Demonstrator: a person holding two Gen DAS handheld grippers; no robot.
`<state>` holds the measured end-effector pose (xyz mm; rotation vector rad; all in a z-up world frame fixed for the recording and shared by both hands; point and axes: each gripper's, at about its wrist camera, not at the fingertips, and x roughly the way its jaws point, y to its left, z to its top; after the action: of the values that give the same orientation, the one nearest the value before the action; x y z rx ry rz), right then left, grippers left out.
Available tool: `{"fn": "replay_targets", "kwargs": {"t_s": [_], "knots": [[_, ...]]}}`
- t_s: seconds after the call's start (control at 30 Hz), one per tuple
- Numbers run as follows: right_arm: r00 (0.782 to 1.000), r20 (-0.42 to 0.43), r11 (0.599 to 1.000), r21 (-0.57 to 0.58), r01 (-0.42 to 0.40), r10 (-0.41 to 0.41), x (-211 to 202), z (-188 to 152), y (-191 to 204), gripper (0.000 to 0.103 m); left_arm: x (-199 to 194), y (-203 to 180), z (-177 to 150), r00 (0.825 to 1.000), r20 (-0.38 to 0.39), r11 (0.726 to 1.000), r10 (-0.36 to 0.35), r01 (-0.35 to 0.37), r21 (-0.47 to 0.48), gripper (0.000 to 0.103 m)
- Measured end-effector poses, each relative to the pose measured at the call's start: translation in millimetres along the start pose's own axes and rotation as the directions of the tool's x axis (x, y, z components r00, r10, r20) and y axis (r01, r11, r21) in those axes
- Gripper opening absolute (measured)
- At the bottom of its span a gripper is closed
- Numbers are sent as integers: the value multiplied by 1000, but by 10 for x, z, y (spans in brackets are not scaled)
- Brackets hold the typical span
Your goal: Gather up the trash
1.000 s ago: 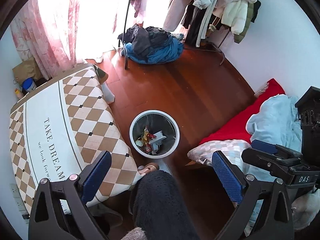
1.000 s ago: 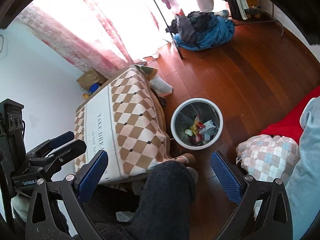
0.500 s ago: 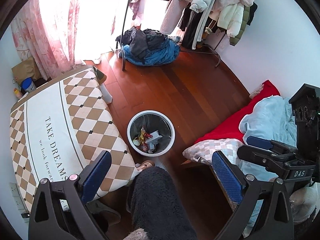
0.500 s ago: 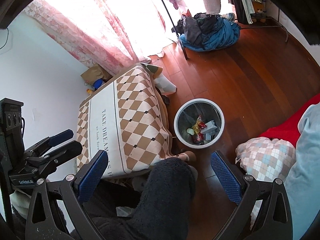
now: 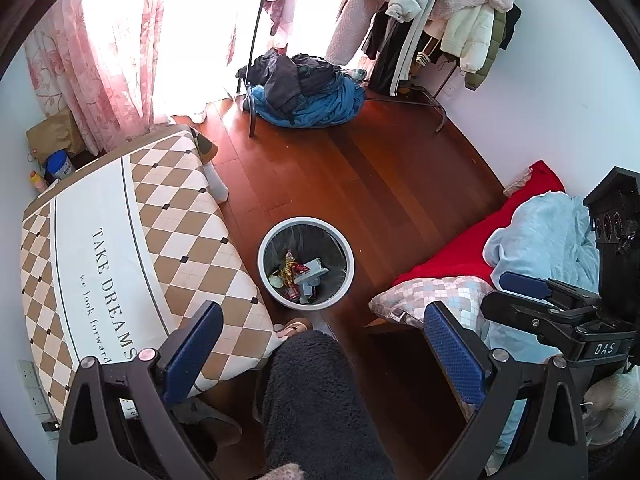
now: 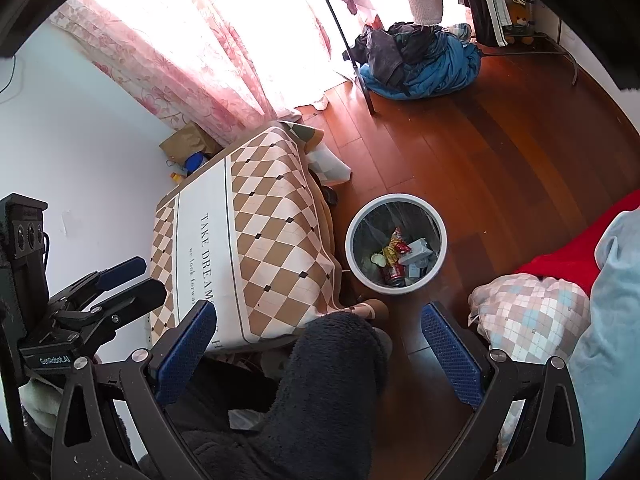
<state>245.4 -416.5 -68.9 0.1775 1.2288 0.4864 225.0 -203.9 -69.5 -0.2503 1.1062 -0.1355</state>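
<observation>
Both grippers (image 5: 320, 344) high, agape, empty.

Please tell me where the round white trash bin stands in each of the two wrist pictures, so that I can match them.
Left wrist view: the trash bin is near the middle, slightly below centre, on the wooden floor.
Right wrist view: the trash bin is right of centre, at about middle height.
Shared landmark: the checked tablecloth printed TAKE DREAMS lies just left of the bin in both.
</observation>
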Motion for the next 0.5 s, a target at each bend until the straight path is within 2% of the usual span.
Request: {"fn": "replay_targets", "kwargs": {"t_s": [0.5], "knots": [[1000,-7,1000,-7,7,-7,5,-19,-55,103,34,-1,-4,1000,4,1000,9,-9,4,103]]}}
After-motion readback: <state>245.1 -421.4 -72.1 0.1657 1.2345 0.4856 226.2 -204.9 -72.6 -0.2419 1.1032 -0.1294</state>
